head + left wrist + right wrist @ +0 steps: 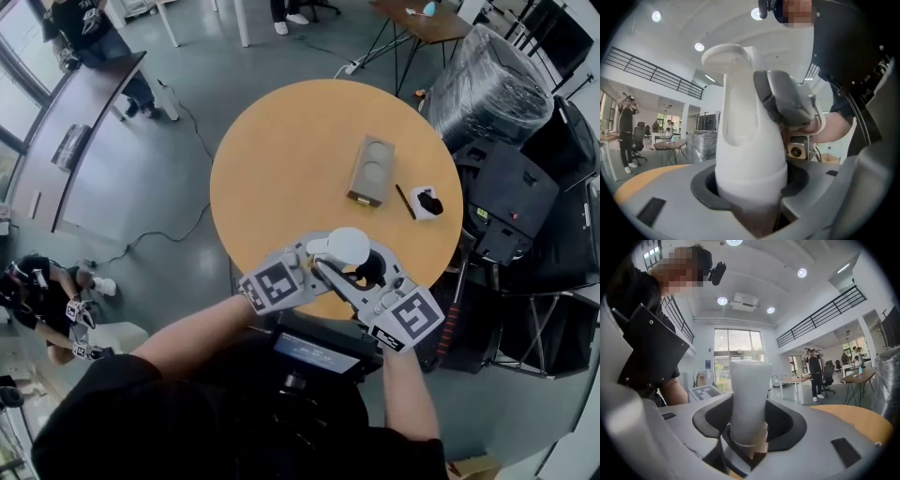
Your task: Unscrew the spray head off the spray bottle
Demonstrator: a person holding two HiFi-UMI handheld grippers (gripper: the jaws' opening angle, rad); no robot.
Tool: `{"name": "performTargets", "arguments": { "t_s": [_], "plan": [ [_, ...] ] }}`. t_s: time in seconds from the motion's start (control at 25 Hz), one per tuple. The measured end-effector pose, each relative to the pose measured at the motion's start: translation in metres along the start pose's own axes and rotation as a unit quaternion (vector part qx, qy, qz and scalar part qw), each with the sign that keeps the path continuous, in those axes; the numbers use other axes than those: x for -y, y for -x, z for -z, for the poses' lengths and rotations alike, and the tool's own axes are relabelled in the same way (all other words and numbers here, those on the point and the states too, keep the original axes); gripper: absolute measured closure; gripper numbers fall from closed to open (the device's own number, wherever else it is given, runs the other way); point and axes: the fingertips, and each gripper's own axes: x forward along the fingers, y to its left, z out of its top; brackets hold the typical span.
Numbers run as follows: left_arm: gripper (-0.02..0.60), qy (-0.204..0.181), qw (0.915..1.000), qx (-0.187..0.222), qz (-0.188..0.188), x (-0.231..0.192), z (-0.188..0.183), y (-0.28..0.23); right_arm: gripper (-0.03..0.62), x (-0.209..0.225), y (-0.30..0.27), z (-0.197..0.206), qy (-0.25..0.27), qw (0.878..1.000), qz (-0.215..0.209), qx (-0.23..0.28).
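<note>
Round orange table [281, 150] here, with both grippers hanging right over its near rim. The white spray bottle [342, 247] stands upright between them: the left gripper [317, 264] is clamped on its fat body and the right gripper [361, 281] pinches the slimmer straight part. A small box [370, 171], pen [404, 201] and white-black gadget [427, 202] sit well ahead, with open tabletop around them.

The light is bright, white and even. In the right gripper view, round ceiling lamps [722, 301] glow overhead and the tall window [738, 350] beyond is blown out to glare. In the head view the bench [281, 159] is evenly lit, and the box [370, 171] on the bench casts only a short, soft shadow. All views bulge fish-eye fashion, and both gripper views have dark corners. The spray bottle [745, 154], close to the lens, is soft and out of focus.
</note>
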Motion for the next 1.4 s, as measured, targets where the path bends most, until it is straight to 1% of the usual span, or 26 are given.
{"name": "performTargets", "arguments": {
  "t_s": [0.16, 0.28, 0.36, 0.48, 0.56, 0.6, 0.64, 0.68, 0.8, 0.92, 1.16, 1.28, 1.4],
  "plan": [
    [0.304, -0.013, 0.9980, 0.000, 0.062, 0.015, -0.006, 0.004, 0.377, -0.008, 0.008, -0.006, -0.014, 0.999, -0.042, 0.012],
    [0.304, -0.010, 0.9946, 0.009, 0.103, 0.025, -0.010, 0.007, 0.378, -0.014, 0.012, -0.010, -0.016, 0.997, -0.068, 0.021],
    [0.304, -0.006, 0.9912, 0.014, 0.132, 0.032, -0.014, 0.009, 0.378, -0.018, 0.014, -0.013, -0.013, 0.996, -0.086, 0.025],
    [0.302, 0.000, 0.9833, 0.015, 0.181, 0.047, -0.016, 0.011, 0.381, -0.026, 0.021, -0.015, -0.008, 0.992, -0.120, 0.029],
    [0.302, -0.002, 0.9789, 0.009, 0.204, 0.052, -0.014, 0.012, 0.381, -0.028, 0.023, -0.014, -0.006, 0.990, -0.135, 0.029],
    [0.302, -0.005, 0.9779, 0.004, 0.209, 0.053, -0.014, 0.012, 0.381, -0.028, 0.024, -0.013, -0.004, 0.990, -0.137, 0.027],
    [0.302, -0.008, 0.9787, -0.002, 0.205, 0.051, -0.013, 0.010, 0.381, -0.027, 0.024, -0.013, -0.002, 0.991, -0.135, 0.024],
    [0.301, -0.014, 0.9812, -0.008, 0.192, 0.046, -0.013, 0.008, 0.382, -0.023, 0.023, -0.014, -0.001, 0.992, -0.127, 0.022],
    [0.301, -0.040, 0.9894, -0.020, 0.138, 0.032, -0.009, -0.001, 0.387, -0.016, 0.020, -0.011, 0.013, 0.995, -0.096, 0.012],
    [0.299, -0.044, 0.9930, -0.017, 0.108, 0.026, -0.005, -0.001, 0.388, -0.015, 0.016, -0.007, 0.028, 0.997, -0.077, -0.004],
    [0.275, -0.030, 0.9959, 0.005, 0.085, 0.017, -0.007, 0.006, 0.388, -0.007, 0.022, -0.003, 0.023, 0.998, -0.050, -0.015],
    [0.273, -0.032, 0.9959, -0.003, 0.084, 0.014, -0.005, 0.007, 0.388, -0.003, 0.023, -0.001, 0.031, 0.998, -0.041, -0.024],
    [0.272, -0.034, 0.9955, -0.012, 0.088, 0.015, 0.000, 0.005, 0.388, -0.003, 0.022, 0.001, 0.031, 0.998, -0.045, -0.030]
  ]
}}
